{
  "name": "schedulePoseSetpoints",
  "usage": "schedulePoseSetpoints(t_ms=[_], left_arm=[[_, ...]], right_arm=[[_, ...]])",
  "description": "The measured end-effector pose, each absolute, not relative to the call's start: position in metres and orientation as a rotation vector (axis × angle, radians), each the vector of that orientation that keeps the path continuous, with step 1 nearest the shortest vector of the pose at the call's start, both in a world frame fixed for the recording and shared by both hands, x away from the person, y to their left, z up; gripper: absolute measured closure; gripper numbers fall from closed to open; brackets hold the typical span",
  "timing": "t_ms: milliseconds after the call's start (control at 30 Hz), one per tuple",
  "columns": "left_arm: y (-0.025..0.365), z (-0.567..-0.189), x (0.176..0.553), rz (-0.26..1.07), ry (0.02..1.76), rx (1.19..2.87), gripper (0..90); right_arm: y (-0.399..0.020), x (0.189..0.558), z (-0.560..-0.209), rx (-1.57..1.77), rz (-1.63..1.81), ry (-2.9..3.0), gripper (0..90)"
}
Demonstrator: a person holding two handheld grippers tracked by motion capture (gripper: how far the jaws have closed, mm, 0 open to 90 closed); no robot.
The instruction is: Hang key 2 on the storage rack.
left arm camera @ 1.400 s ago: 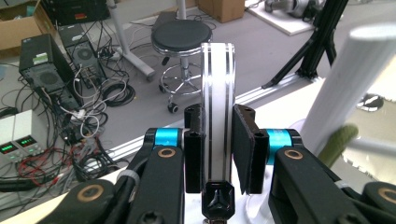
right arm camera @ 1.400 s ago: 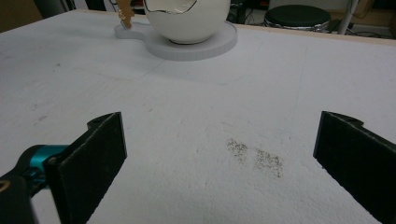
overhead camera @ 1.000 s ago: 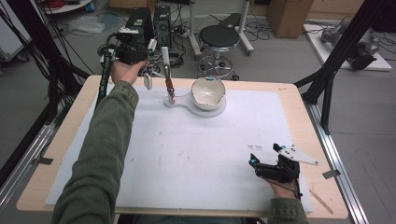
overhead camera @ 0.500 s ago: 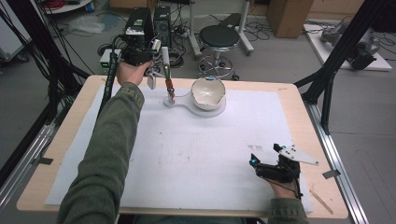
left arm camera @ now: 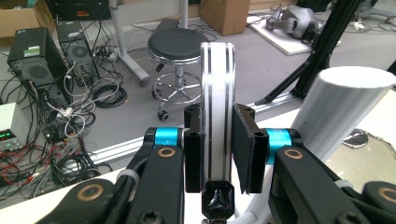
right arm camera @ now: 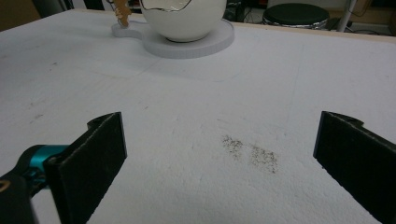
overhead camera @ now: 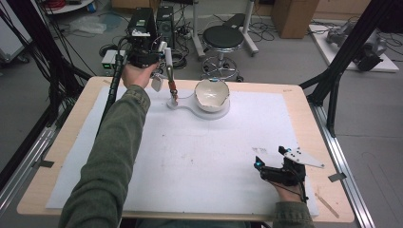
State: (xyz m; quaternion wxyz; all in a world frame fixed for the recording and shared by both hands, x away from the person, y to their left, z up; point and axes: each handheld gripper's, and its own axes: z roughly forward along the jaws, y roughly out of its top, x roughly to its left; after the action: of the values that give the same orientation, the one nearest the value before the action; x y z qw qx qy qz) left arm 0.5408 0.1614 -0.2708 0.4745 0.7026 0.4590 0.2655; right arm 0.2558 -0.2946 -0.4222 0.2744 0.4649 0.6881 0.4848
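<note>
The left tongs (overhead camera: 164,61) are clamped on the white flat handle (left arm camera: 217,107) beside the white ceramic bowl (overhead camera: 212,93), so the grasp seems done and the moving remains, while the right tongs (overhead camera: 273,166) rest apart on the tabletop (overhead camera: 62,142).

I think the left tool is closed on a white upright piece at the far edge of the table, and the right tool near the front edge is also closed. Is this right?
Not quite. The right tool is open: the right gripper view shows its jaws wide apart over the white table cover. The left tool is indeed closed on the white upright piece.
</note>
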Motion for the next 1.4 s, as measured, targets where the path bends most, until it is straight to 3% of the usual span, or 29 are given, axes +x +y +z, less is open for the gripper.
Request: schedulePoseSetpoints(t_ms=[633, 833, 967, 1167, 1400], left_arm=[[0.172, -0.283, 0.538, 0.502, 1.138, 1.712, 73.6], [0.175, -0.281, 0.536, 0.446, 1.138, 1.73, 59.4], [0.179, -0.28, 0.535, 0.443, 1.178, 1.735, 41.9], [0.185, -0.275, 0.531, 0.425, 1.173, 1.736, 31.0], [0.191, -0.279, 0.522, 0.504, 1.192, 1.755, 15.5]], right_arm=[[-0.295, 0.255, -0.422, 1.255, 1.3, 1.847, 1.4], [-0.295, 0.255, -0.421, 1.25, 1.304, 1.849, 1.4], [-0.295, 0.255, -0.421, 1.251, 1.304, 1.849, 1.4], [-0.295, 0.255, -0.421, 1.257, 1.307, 1.846, 1.4], [-0.295, 0.254, -0.421, 1.255, 1.306, 1.846, 1.4]])
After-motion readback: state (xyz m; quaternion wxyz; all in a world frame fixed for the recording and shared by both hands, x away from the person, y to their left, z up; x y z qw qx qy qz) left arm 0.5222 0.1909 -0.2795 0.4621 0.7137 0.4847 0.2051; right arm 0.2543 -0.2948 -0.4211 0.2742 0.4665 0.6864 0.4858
